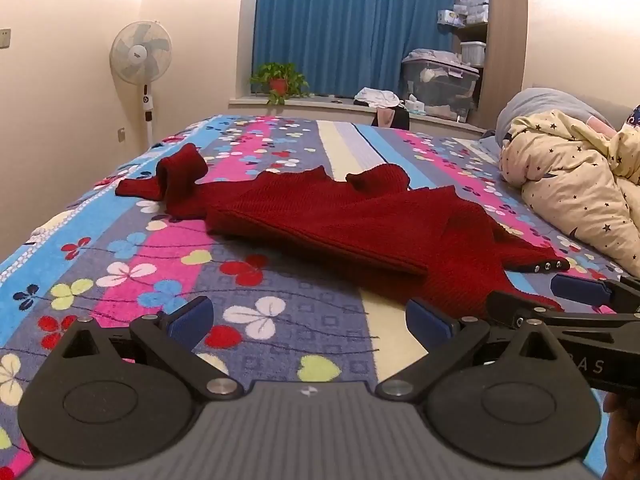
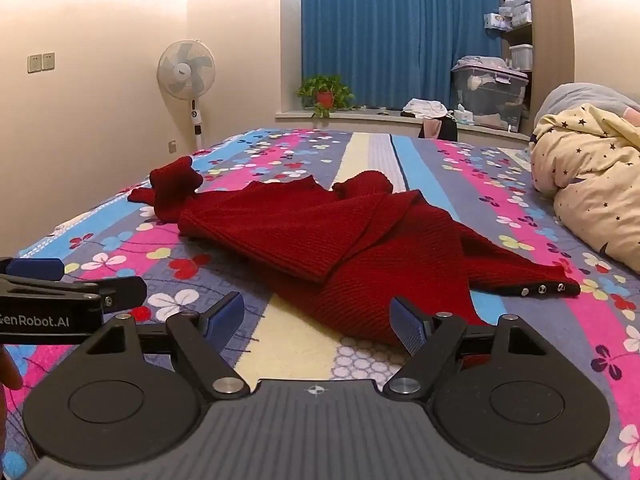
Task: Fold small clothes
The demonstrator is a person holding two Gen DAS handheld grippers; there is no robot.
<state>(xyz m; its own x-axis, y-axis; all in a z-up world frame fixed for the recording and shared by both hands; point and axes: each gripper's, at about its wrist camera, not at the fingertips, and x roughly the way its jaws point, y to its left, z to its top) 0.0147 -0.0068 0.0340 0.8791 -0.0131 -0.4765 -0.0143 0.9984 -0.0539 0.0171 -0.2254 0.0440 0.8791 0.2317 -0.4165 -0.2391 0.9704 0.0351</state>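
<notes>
Red ribbed knit sweater (image 1: 328, 216) lies rumpled on flowered plush bedspread (image 1: 120, 248), both claws gaping empty

Cut off and unclear

The star-print quilt (image 1: 580, 184) runs off the right edge; a hand (image 2: 8, 368) is barely visible at the left edge; shelf boxes (image 1: 472, 8) are too small to read.

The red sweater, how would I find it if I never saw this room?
Look at the big bed with the flowery striped cover. In its middle lies the red sweater, rumpled and partly folded over itself. It is the only plain dark red thing there; the lumpy quilt beside it is cream with little stars.
</notes>
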